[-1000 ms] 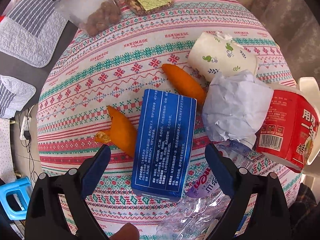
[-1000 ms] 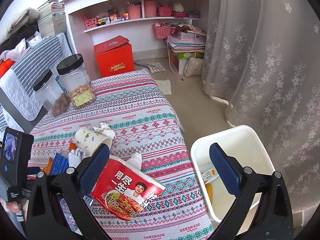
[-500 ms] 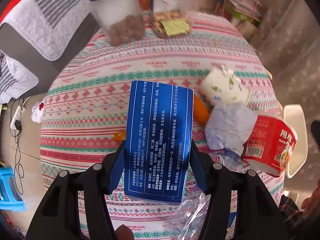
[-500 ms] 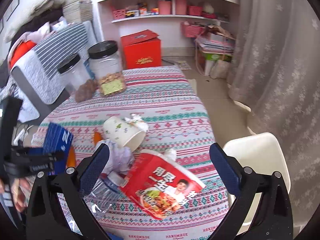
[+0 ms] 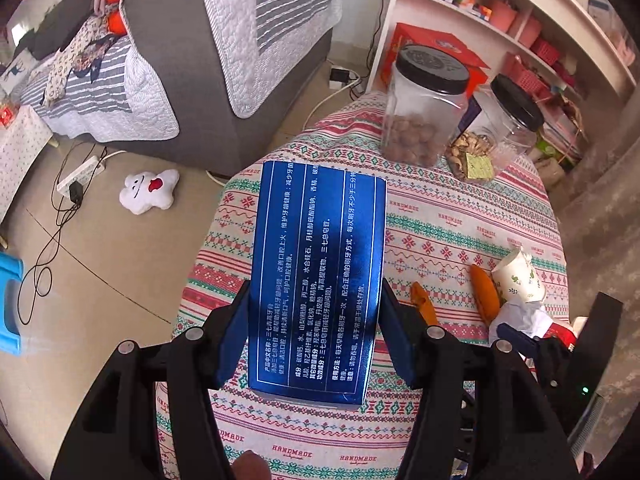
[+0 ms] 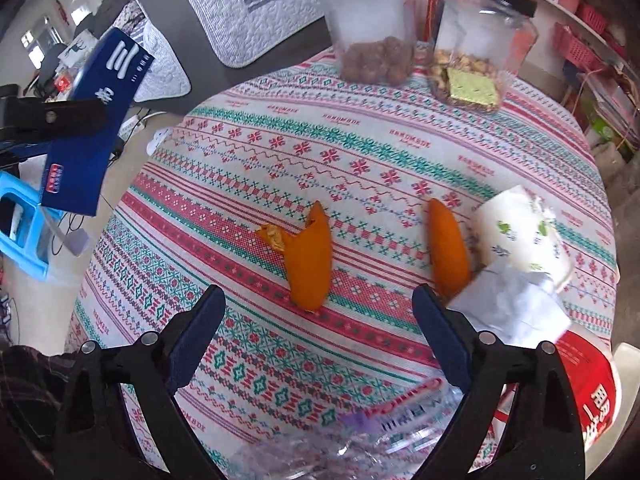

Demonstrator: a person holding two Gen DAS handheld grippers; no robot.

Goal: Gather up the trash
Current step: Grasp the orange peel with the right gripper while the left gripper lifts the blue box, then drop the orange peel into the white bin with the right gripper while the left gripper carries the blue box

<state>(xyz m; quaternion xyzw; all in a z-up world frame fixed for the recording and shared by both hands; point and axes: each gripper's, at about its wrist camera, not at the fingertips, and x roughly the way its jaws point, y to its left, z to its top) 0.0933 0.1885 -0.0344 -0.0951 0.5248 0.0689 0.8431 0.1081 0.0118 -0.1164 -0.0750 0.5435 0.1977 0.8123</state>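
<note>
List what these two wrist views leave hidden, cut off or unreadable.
- Red noodle cup: cut off by the right wrist view's edge; mostly hidden behind the right gripper in the left view.
- Plastic bottle: blurred, behind the gripper's fingers.
- Blue box: print too small to read.
- Trash bin: in neither view.

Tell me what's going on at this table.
A person is clearing trash off a cloth-covered table with a handheld tool in each hand. The left tool is shut on a blue box and holds it in the air above the table edge. The right tool is open and empty, hanging over the orange peels. A paper cup, crumpled paper, a red noodle bowl and a plastic bottle lie uncollected. Two jars stand at the far side.
</note>
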